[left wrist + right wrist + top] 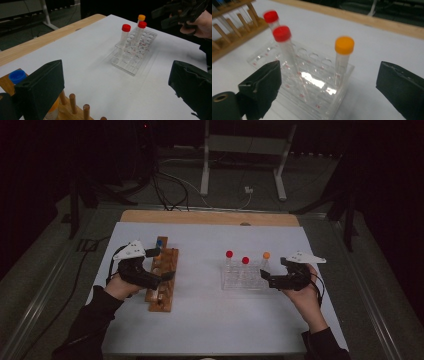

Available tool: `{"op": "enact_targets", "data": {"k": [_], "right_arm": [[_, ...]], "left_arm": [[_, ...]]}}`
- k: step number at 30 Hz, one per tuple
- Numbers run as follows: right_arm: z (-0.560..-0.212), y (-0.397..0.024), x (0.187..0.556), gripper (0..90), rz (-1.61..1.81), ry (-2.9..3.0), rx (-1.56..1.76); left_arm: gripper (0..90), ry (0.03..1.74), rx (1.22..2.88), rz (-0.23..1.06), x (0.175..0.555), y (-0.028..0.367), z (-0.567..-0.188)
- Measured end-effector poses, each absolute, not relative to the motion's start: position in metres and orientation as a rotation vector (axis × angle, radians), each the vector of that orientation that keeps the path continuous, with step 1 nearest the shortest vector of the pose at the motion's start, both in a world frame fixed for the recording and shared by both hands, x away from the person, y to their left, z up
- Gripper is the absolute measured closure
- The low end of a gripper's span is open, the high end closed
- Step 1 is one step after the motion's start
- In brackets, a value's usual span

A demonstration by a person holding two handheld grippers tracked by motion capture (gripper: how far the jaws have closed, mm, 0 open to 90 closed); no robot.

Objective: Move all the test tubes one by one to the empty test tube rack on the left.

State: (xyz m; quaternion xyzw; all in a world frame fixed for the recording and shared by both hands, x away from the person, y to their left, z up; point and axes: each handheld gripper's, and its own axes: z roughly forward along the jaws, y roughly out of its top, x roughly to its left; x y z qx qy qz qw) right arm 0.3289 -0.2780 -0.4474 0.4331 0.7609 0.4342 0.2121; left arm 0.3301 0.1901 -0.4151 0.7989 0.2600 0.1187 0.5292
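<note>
A wooden peg rack point(162, 280) lies on the white sheet at the left and holds a blue-capped tube point(159, 242). My left gripper point(162, 264) hangs over this rack, open, with nothing between its jaws point(115, 87); the blue cap point(17, 76) sits just beside its left jaw. To the right, a clear plastic rack point(242, 277) carries two red-capped tubes point(229, 254) point(245, 260) and one orange-capped tube point(266, 255). My right gripper point(274, 271) is at that rack's right end, open. In its own view the orange-capped tube point(344, 46) stands upright between the wide jaws, untouched.
The white sheet point(210, 320) covers a wooden table point(200, 216) whose far edge shows bare. Beyond it on the floor are cables and a white stand point(242, 150). The wooden rack's pegs point(72, 102) rise below my left gripper.
</note>
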Motion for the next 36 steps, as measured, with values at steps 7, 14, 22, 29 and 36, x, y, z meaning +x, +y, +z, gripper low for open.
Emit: {"op": "enact_targets", "data": {"k": [7, 14, 22, 29, 36], "right_arm": [[-0.457, -0.275, 0.337, 27.9, 1.149, 2.109, 1.238], [-0.459, -0.274, 0.343, 48.5, 1.146, 2.112, 1.236], [-0.464, -0.273, 0.349, 61.9, 1.108, 2.111, 1.23], [-0.466, -0.27, 0.354, 67.8, 1.116, 2.115, 1.229], [-0.467, -0.27, 0.358, 74.2, 1.11, 2.1, 1.23]], "left_arm": [[1.2, 0.623, 1.908, 0.292, 0.33, 0.189, -0.415], [1.2, 0.619, 1.914, 0.291, 0.33, 0.188, -0.416], [1.1, 0.62, 1.911, 0.291, 0.33, 0.189, -0.415], [1.2, 0.623, 1.914, 0.299, 0.33, 0.189, -0.415], [1.2, 0.623, 1.915, 0.296, 0.33, 0.189, -0.415]]}}
